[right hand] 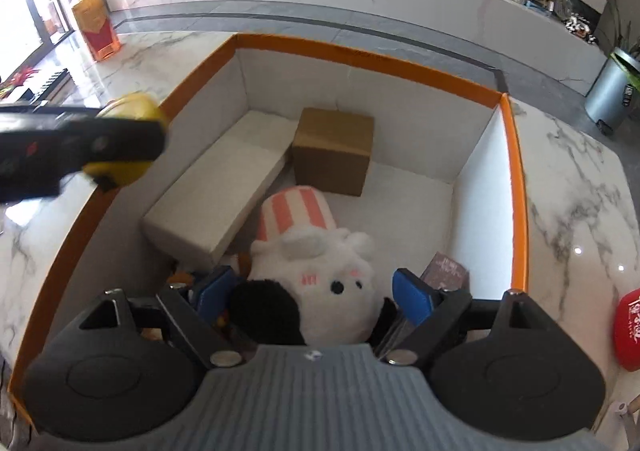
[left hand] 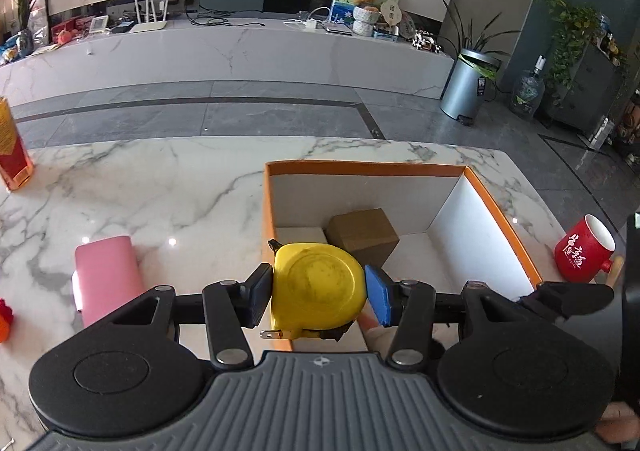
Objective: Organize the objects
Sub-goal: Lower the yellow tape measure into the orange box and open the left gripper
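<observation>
Over the orange box's (left hand: 500,207) rim, left hand-held gripper (left hand: 318,293) clamps yellow tape measure (left hand: 318,283).

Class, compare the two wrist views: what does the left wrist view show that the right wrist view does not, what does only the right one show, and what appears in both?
Only the left wrist view: a pink case on the marble table, and the left claw shut on the yellow tape measure, seen full on.

Only the right wrist view: the plush toy and a white box in the orange box, between the right claw pads, which stand open.

Both: orange box, brown box, tape measure, red mug, orange bottle.
</observation>
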The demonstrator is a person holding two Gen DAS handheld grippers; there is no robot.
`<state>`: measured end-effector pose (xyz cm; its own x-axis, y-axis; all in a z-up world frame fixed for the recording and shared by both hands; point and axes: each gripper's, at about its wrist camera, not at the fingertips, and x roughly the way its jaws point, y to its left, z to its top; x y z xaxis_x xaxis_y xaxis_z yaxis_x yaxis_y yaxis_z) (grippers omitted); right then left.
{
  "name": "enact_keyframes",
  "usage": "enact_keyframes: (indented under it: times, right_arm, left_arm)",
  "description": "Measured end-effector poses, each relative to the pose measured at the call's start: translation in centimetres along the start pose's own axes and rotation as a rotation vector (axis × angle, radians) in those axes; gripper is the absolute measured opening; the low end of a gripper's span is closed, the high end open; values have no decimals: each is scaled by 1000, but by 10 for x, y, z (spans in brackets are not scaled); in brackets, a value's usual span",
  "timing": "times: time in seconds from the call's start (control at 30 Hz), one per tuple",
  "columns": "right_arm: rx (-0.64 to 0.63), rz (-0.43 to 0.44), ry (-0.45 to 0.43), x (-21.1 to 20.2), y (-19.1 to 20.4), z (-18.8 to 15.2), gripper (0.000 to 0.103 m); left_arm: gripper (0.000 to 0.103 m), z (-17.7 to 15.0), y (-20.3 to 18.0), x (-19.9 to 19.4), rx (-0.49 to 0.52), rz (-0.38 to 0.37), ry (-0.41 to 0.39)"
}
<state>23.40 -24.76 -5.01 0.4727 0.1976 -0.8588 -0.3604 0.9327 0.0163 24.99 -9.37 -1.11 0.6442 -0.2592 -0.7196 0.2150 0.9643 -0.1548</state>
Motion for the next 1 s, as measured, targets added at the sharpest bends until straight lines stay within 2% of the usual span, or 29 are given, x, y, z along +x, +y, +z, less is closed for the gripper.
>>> enact_keyframes:
  times: [0.13, 0.27, 0.5, 0.67, 0.8, 0.87, 0.93, 1.0]
  right_arm:
    - [-71, -10, -10, -9, 2, -4, 90]
    - [-35, -7, -37, -14, -8, -6, 90]
    - [-25, -3, -63, -17, -16, -9, 90]
    - [-57, -58, -69, -15, -12, -11, 90]
    - [-67, -62, -67, -15, -10, -12, 91]
    - [-60, -61, -66, -14, -9, -12, 92]
    - [-56, -60, -63, -13, -9, -11, 93]
    - [-59, -63, -61, -13, -7, -10, 94]
  left_arm:
    - [58, 17, -17, 27, 10, -60, 50]
    - [58, 21, -37, 50, 32, -125, 98]
    - [58, 19, -55, 73, 37, -159, 150]
    - [58, 20, -57, 87, 31, -172, 200]
    - [60, 17, -56, 93, 51, -168, 239]
    - [82, 14, -57, 91, 81, -119, 223]
    - [92, 11, -58, 89, 108, -91, 206]
    - [93, 10, -57, 87, 118, -85, 211]
